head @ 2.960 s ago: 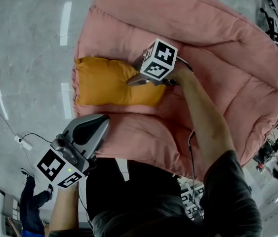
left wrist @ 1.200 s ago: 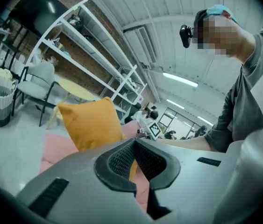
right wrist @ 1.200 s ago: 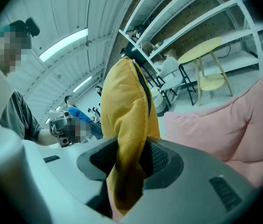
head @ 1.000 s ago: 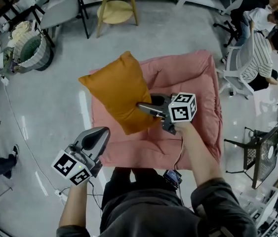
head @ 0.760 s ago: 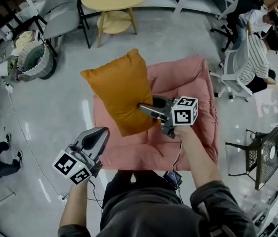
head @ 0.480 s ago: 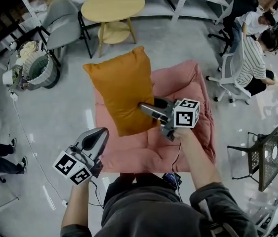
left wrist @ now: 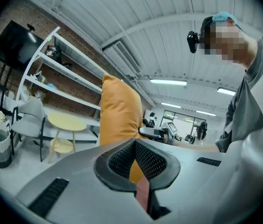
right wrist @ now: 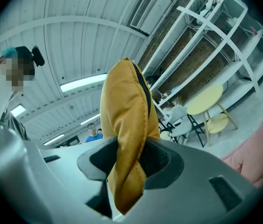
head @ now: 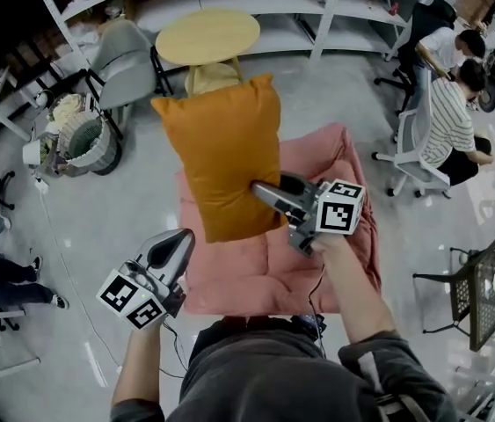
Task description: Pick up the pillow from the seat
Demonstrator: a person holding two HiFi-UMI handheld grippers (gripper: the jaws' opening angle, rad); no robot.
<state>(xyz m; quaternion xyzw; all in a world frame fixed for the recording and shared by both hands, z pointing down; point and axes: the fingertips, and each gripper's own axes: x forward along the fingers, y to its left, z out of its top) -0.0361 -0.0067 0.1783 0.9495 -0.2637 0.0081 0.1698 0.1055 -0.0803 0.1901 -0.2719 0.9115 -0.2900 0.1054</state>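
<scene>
Gripping pillow (head: pixel 221 161) | right gripper (head: pixel 261 191), above seat (head: pixel 339 161); left gripper (head: pixel 179 237) apparently closed

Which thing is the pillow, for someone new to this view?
Find the big pink padded seat mid-frame in the head view. Over its upper-left part hangs a mustard-orange rectangular fabric pillow, pinched at its lower right edge by the right tool. It is the only orange thing, unlike the pale yellow round table beyond.
</scene>
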